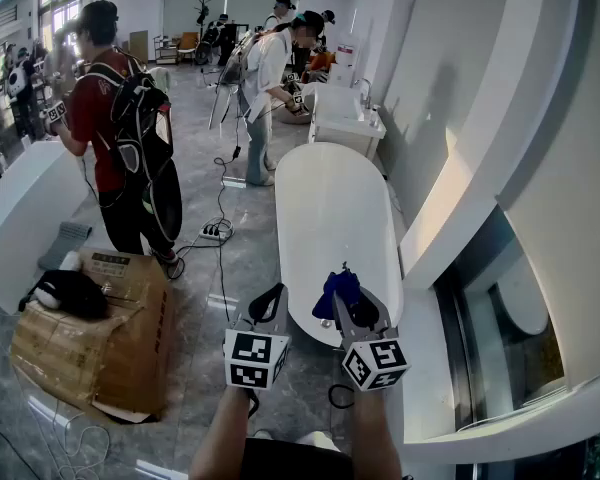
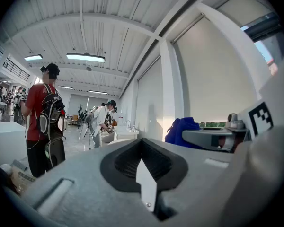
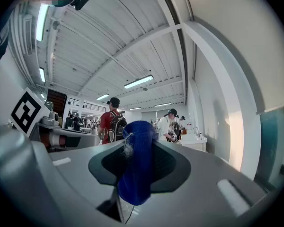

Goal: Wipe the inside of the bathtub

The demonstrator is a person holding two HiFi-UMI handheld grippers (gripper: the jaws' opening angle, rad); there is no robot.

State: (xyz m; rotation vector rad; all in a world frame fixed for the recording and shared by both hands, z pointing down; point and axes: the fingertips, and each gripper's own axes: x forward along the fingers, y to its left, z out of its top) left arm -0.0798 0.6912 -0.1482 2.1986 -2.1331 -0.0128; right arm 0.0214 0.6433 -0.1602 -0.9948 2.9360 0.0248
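The long white bathtub [image 1: 332, 203] runs away from me along the right wall. Both grippers hover side by side over its near end. My right gripper [image 1: 346, 286] is shut on a blue cloth [image 1: 337, 290], which bunches up between its jaws [image 3: 138, 160] and sticks out past them. My left gripper [image 1: 271, 298] is shut with nothing in it; its jaws meet at a thin seam [image 2: 143, 149]. From the left gripper view the blue cloth [image 2: 181, 130] shows just to the right. Both grippers point level, out across the room, not down into the tub.
A person in a red shirt with a backpack [image 1: 120, 138] stands left of the tub. Another person in white [image 1: 264, 78] bends beside a white washbasin [image 1: 346, 118] beyond the tub's far end. A cardboard box [image 1: 105, 340] sits at near left. Power strip and cables [image 1: 215, 231] lie on the floor.
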